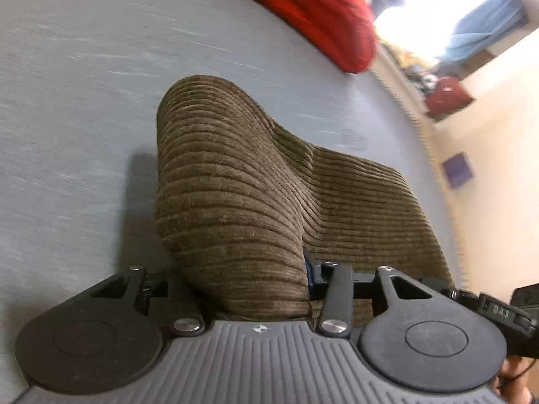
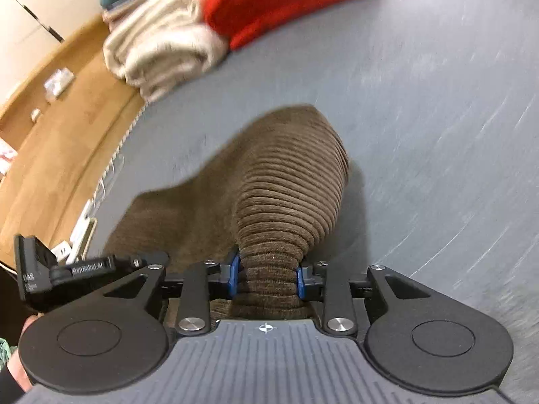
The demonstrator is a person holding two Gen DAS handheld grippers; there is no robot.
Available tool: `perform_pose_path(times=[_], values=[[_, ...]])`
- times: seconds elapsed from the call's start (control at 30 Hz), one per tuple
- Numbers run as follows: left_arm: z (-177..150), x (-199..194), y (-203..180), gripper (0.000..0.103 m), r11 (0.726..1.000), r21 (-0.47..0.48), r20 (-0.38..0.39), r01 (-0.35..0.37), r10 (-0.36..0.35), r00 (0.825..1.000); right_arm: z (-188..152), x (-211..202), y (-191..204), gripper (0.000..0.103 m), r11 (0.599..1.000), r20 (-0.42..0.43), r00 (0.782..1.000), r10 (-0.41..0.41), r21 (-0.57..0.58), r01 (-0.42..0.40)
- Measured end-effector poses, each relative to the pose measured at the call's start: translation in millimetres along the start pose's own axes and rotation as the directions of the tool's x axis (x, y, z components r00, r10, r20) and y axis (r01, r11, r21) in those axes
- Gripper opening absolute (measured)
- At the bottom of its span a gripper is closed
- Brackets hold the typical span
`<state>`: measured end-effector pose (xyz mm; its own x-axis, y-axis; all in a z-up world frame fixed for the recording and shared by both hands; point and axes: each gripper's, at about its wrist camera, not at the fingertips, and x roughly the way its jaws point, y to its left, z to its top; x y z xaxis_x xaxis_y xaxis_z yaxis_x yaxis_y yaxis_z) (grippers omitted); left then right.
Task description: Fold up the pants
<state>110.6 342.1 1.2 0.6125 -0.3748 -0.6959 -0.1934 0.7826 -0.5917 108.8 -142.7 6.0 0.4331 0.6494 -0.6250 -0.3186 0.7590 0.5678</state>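
Brown corduroy pants lie on a grey-blue cloth surface. In the left wrist view, my left gripper is shut on a thick lifted fold of the corduroy. One blue pad presses on its right side, and the other finger is hidden under the fabric. In the right wrist view, my right gripper is shut on a bunched ridge of the pants, with both blue pads squeezing it. The two grippers hold the fabric close together, side by side.
A folded red cloth lies at the far side of the surface, with a folded cream towel beside it. The surface's edge drops to a wooden floor on the left. A hand shows at the lower left.
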Motion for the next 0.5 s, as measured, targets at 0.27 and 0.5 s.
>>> perform_pose_path(times=[0.27,0.5], values=[[-10,52,-126,0.051,0.969,0.124,0.005,0.214,-0.216,0.976,43,-128,-68,0.031,0.997,0.164,0.986,-0.03,-0.072,0.042],[-38,95,-147,0.063,0.962,0.227,-0.007,-0.15,0.155,0.988,43,-141,-181,0.035,0.883,0.081,0.881,-0.466,0.096,0.459]])
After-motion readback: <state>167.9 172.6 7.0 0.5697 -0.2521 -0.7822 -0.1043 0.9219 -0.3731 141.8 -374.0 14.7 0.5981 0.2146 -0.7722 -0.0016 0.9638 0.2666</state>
